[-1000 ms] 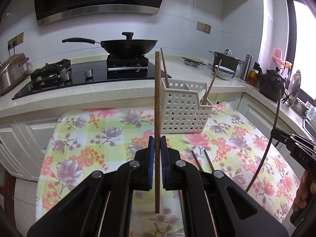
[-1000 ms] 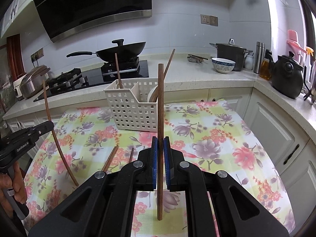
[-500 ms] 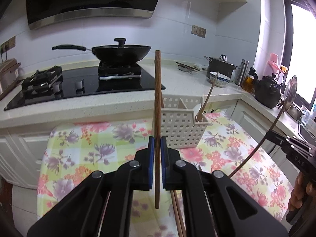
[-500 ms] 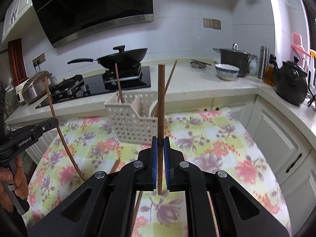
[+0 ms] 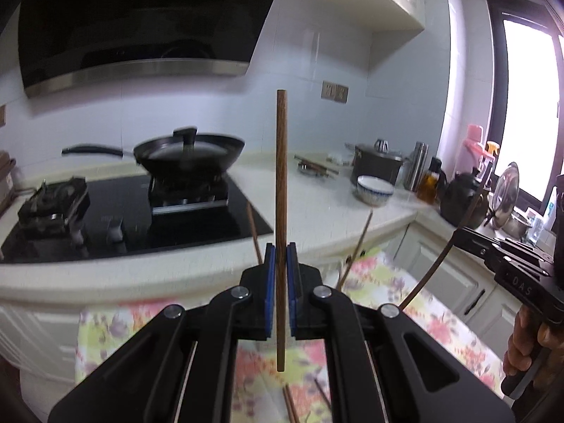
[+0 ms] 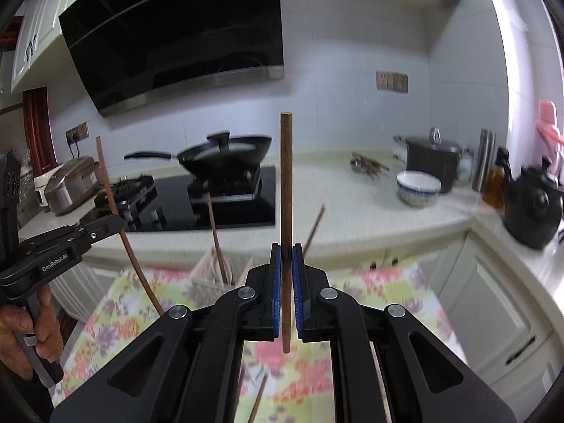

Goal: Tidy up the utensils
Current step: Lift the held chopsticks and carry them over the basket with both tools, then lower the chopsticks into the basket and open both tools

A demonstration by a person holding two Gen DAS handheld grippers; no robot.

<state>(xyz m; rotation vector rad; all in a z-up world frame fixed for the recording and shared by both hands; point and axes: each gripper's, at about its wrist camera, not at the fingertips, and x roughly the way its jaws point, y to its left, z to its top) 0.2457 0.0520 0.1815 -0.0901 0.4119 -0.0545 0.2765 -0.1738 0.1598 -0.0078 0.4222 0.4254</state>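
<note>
Chopsticks are in both grips: the left gripper (image 5: 281,275) is clamped on one upright wooden chopstick (image 5: 281,190), and the right gripper (image 6: 286,282) is clamped on another upright chopstick (image 6: 286,190). Both are held above the floral tablecloth (image 6: 373,282), in front of the white counter (image 5: 317,194). A white slotted basket (image 6: 211,275) on the cloth holds more chopsticks, and loose ones lie on the cloth below the grippers. A black wok (image 5: 190,151) sits on the stove.

"GenRobot.AI" on left hand-held gripper (image 6: 116,224); "DAS" on right (image 5: 458,234).
</note>
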